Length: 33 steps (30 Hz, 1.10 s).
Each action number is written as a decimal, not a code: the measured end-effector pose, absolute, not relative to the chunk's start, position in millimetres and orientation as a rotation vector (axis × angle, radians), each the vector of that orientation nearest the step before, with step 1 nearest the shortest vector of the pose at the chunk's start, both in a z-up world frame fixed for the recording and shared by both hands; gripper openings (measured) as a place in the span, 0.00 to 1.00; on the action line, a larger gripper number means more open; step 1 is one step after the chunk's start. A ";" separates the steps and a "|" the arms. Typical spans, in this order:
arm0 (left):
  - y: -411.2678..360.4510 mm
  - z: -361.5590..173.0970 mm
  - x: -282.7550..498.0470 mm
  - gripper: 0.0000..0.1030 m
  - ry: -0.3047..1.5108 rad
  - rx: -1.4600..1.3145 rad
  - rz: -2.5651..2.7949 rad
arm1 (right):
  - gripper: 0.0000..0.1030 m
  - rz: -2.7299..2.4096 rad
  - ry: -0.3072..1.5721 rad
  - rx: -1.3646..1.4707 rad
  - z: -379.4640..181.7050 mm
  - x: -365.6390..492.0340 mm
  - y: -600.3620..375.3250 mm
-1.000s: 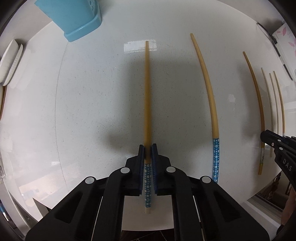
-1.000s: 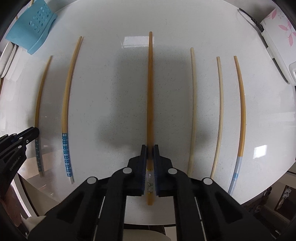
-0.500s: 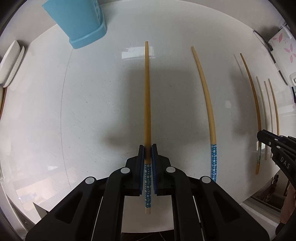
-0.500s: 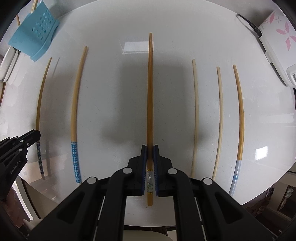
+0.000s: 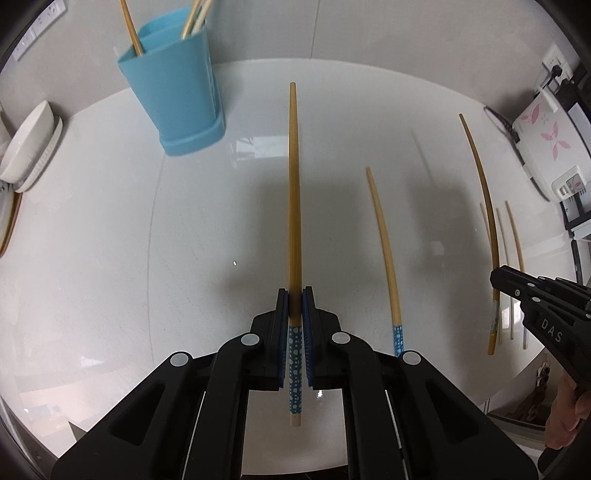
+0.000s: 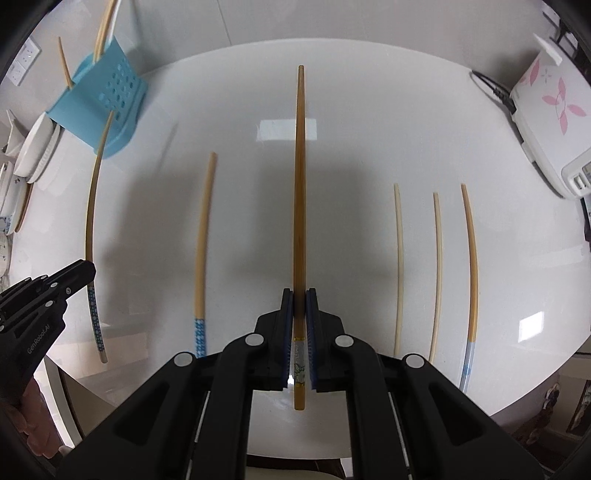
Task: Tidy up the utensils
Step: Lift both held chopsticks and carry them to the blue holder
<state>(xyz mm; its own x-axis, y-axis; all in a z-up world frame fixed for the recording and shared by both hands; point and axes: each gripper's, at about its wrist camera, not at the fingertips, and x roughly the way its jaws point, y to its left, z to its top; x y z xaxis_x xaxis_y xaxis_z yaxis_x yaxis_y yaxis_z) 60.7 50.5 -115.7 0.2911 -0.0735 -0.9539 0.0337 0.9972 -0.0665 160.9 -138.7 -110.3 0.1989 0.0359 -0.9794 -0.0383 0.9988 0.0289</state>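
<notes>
Left wrist view: left gripper (image 5: 295, 301) clamped on a blue-dotted chopstick (image 5: 293, 206), held above the white table (image 5: 110, 258), tip toward the blue holder (image 5: 173, 88) with chopsticks standing inside. Matching chopstick (image 5: 384, 254) lying alongside. Right wrist view: right gripper (image 6: 300, 301) clamped on a darker brown chopstick (image 6: 300, 192), raised; two pale chopsticks (image 6: 398, 266) and another tan chopstick (image 6: 472, 258) flat on the table.

Tall blue plastic utensil holder (image 5: 177, 92): bamboo chopsticks inside (image 5: 130, 27) cut off by top edge. Stacked white ceramic plates (image 6: 35, 151) clipped at left edge.
</notes>
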 end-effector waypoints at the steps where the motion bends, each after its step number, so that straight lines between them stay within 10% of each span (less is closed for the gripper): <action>1: 53.1 -110.2 59.0 0.07 1.257 -0.036 -0.071 | 0.06 0.057 1.351 -0.001 -106.0 159.3 -136.6; 33: 108.3 -3.7 126.4 0.07 0.940 -0.118 0.025 | 0.06 0.250 1.012 -0.038 -9.6 218.6 -53.3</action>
<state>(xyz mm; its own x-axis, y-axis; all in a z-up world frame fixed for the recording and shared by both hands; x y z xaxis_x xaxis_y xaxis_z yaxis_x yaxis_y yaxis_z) 126.4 108.3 -3.7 0.5903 -0.0298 -0.8066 -0.0732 0.9932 -0.0902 218.6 -53.3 -9.6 0.5040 0.1896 -0.8426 -0.2243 0.9709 0.0843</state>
